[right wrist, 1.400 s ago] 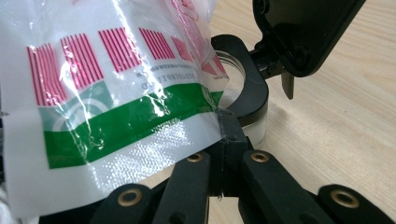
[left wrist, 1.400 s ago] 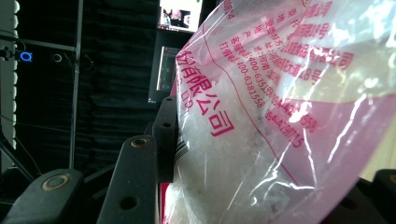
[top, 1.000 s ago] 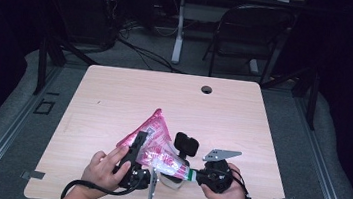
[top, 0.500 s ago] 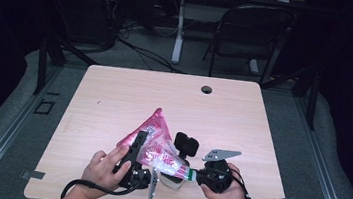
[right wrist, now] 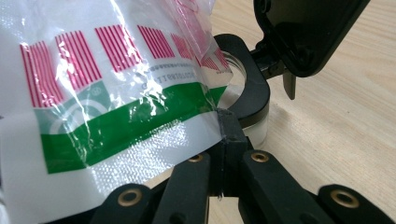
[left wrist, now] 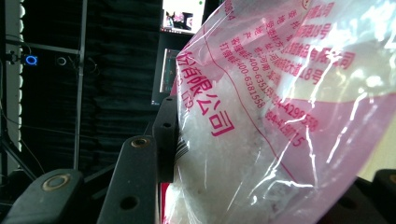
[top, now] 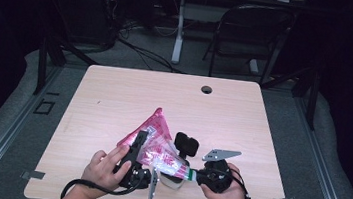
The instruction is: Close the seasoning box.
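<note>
While both my hands rest near the bottom centre of the high view, I hold a pink and clear plastic bag (top: 155,142) of white grains between the two grippers. The bag forms a long wedge: its pointed pink tip aims toward the upper middle of the frame, and its long axis slopes down to the right, ending in a green-striped edge. My left gripper (top: 134,156) sits lower left of centre, its jaws partly apart and pressed against the bag's side; in the left gripper view the bag (left wrist: 280,112) bulges against one black jaw. My right gripper (top: 195,174), lower right of centre, has its jaws brought together, pinching the bag's green-striped corner (right wrist: 140,116). Just under that corner stands a clear round container (right wrist: 252,100) with a black rim and a hinged black lid (right wrist: 303,32) standing open, on the pale wooden table (top: 114,97).
</note>
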Motion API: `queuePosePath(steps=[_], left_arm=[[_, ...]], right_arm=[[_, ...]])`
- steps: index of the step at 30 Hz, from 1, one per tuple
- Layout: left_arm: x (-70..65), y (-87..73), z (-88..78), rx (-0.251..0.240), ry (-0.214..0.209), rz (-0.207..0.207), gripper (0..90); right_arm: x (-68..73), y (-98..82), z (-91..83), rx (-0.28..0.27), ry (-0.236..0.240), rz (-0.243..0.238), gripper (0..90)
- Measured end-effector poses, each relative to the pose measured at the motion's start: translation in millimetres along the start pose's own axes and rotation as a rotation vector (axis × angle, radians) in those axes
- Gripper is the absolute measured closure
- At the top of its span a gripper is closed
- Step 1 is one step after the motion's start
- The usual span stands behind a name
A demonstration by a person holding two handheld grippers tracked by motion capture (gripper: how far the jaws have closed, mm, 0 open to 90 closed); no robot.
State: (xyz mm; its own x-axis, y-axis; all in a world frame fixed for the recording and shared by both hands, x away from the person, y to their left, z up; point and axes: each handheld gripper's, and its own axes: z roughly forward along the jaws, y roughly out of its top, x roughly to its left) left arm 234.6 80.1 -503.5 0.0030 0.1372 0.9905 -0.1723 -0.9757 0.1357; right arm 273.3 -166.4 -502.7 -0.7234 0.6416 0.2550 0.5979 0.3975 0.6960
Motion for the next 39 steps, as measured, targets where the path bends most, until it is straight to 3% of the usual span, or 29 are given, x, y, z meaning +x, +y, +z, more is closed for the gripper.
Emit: queuePosePath(steps=[24, 39], left_arm=[[2.9, 4.6, 0.5, 0.008, -0.007, 0.049, 62.2], [4.5, 5.4, 1.8, 0.001, -0.01, 0.058, 62.1]], right_arm=[[-1.9, -1.2, 0.1, -0.001, -0.006, 0.013, 90.0], [-2.3, -1.5, 0.0, -0.007, -0.003, 0.018, 90.0]])
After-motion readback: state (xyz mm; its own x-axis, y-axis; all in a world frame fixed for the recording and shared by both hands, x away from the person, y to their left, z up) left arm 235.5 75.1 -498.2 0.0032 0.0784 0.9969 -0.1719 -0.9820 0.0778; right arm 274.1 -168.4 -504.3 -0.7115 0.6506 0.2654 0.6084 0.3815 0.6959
